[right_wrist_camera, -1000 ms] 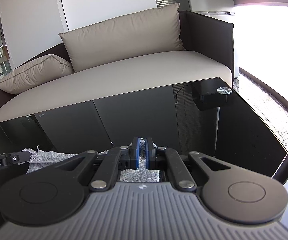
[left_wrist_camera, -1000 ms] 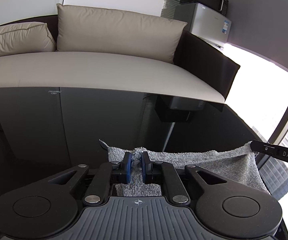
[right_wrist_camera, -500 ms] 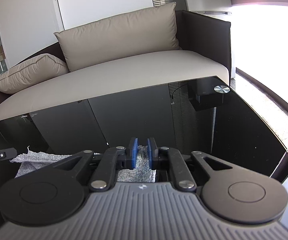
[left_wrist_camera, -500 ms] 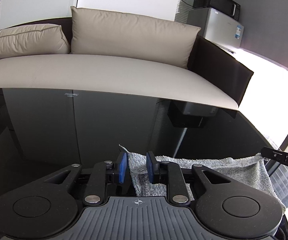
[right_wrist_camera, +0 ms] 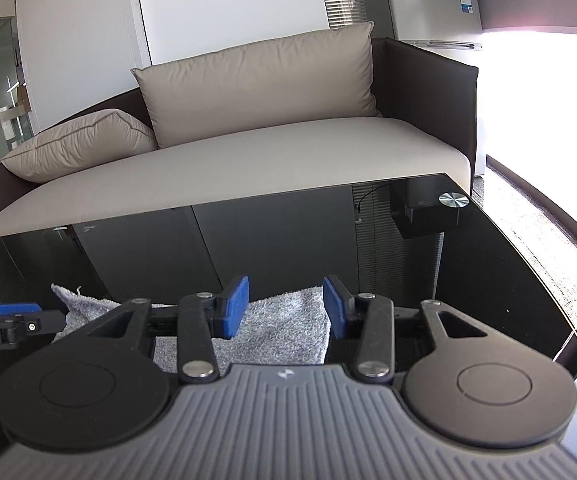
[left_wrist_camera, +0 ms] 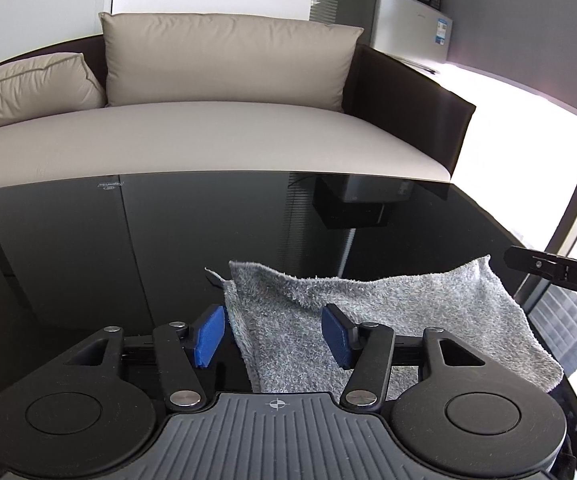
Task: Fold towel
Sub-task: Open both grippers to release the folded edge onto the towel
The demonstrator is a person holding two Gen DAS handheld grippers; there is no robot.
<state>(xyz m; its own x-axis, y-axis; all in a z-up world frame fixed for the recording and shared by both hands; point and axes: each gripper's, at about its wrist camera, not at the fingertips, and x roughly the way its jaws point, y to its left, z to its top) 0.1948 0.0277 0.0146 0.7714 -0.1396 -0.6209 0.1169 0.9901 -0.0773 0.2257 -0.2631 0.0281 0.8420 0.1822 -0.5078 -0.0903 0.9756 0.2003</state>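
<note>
The gray towel (left_wrist_camera: 388, 320) lies on the shiny black tabletop (left_wrist_camera: 128, 248), doubled over so one layer sits on another. The left gripper (left_wrist_camera: 274, 336) is letting go — its blue pads are spreading apart with the towel's left end lying loose between them. The right gripper (right_wrist_camera: 284, 308) is spreading too, over the towel's other end, not pinching it.

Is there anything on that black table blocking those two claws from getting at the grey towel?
Nothing visible does. The towel lies right between the opening blue pads of the left gripper and of the right gripper, on bare glossy table.
</note>
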